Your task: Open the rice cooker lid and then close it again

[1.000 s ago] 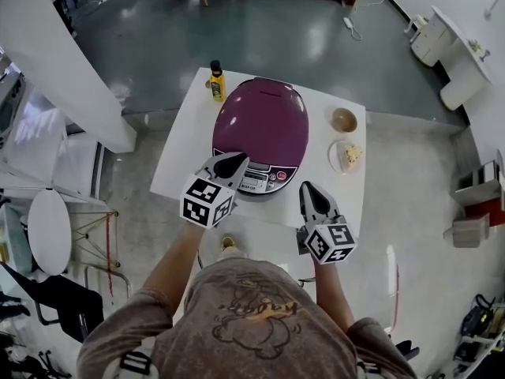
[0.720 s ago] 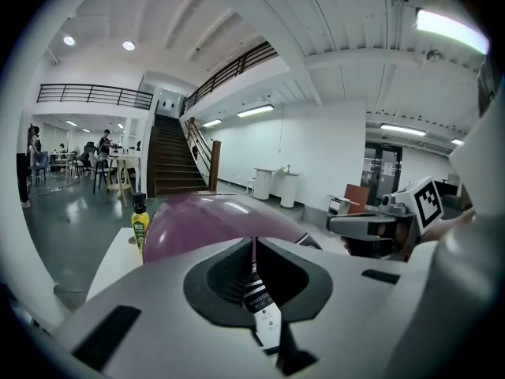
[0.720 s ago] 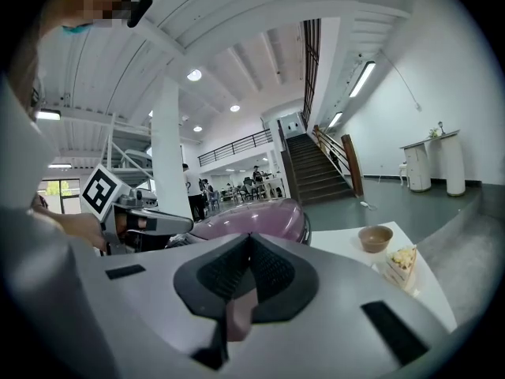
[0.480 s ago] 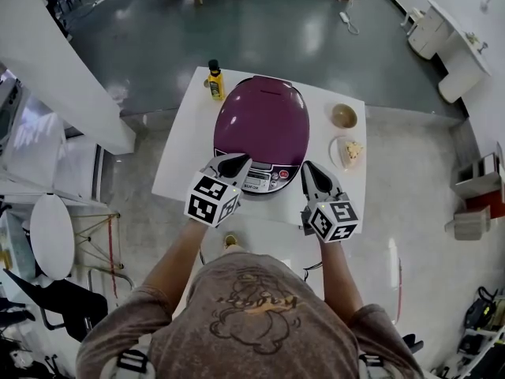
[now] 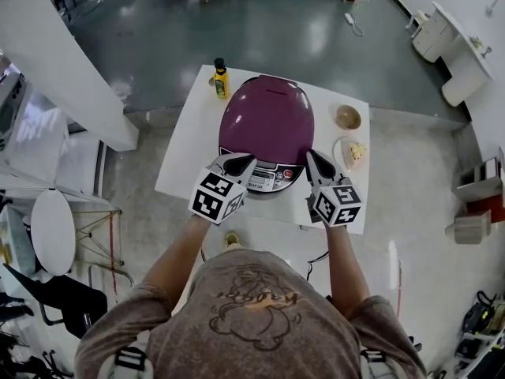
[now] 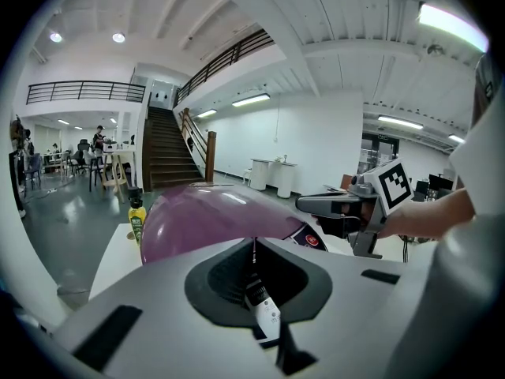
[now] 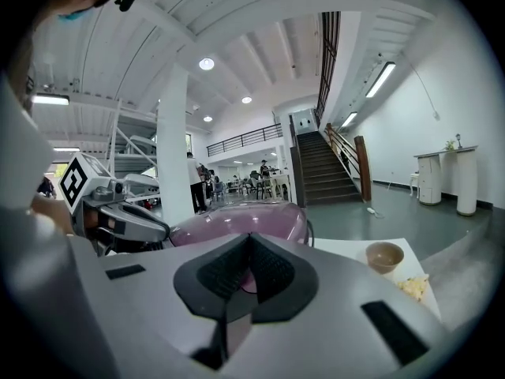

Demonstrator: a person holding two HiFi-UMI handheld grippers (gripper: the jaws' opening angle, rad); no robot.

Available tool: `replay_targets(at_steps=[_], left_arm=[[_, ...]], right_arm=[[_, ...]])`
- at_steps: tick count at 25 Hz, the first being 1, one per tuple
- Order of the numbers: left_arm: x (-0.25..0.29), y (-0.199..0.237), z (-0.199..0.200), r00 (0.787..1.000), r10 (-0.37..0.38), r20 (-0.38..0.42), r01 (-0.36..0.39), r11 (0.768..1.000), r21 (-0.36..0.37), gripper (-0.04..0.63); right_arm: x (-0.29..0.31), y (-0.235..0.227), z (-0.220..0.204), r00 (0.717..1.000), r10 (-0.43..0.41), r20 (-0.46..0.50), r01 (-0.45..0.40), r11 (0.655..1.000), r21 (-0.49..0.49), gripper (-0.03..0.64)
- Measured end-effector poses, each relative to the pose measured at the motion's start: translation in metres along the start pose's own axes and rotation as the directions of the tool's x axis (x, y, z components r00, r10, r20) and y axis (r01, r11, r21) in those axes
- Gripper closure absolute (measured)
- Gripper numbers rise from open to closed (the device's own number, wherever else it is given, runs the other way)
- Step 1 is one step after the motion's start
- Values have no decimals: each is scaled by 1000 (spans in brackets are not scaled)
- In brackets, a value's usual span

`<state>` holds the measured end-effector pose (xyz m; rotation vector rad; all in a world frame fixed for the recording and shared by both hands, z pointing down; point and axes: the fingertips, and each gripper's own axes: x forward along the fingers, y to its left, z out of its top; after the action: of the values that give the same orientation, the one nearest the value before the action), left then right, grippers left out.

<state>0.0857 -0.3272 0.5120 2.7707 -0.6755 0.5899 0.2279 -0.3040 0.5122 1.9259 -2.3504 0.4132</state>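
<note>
The purple rice cooker [image 5: 267, 125] stands on the white table [image 5: 185, 160] with its lid down. Its control panel [image 5: 267, 180] faces me. My left gripper [image 5: 243, 161] is shut with nothing in it, its tip at the panel's left end; whether it touches the panel I cannot tell. My right gripper [image 5: 312, 157] is also shut and holds nothing, beside the cooker's front right corner. In the left gripper view the lid [image 6: 205, 215] bulges just beyond the closed jaws [image 6: 253, 242], and the right gripper [image 6: 303, 204] shows across it. In the right gripper view the lid [image 7: 245, 223] lies ahead of the closed jaws.
A yellow bottle [image 5: 222, 80] stands at the table's far left corner. At the right of the cooker are a small bowl [image 5: 347, 118] and a plate with food [image 5: 351, 153]. A round white stool [image 5: 51, 231] stands on the floor at the left.
My right gripper has moved forward from the table's near edge to the cooker's front right corner. The left gripper has hardly moved. The lid stays down.
</note>
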Motion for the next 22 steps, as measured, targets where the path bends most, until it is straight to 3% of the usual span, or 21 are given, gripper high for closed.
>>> replay_targets(at_steps=[6, 11, 22], left_arm=[[0, -1, 0, 1000, -9, -17, 9, 1000, -9, 575], [1, -2, -2, 1000, 21, -15, -20, 998, 52, 575], [0, -1, -3, 1000, 17, -8, -17, 1000, 20, 575]], right_arm=[[4, 0, -5, 999, 21, -24, -21, 1000, -7, 614], [9, 6, -5, 999, 46, -29, -47, 999, -12, 614], [11, 8, 0, 997, 81, -2, -81, 997, 3, 614]])
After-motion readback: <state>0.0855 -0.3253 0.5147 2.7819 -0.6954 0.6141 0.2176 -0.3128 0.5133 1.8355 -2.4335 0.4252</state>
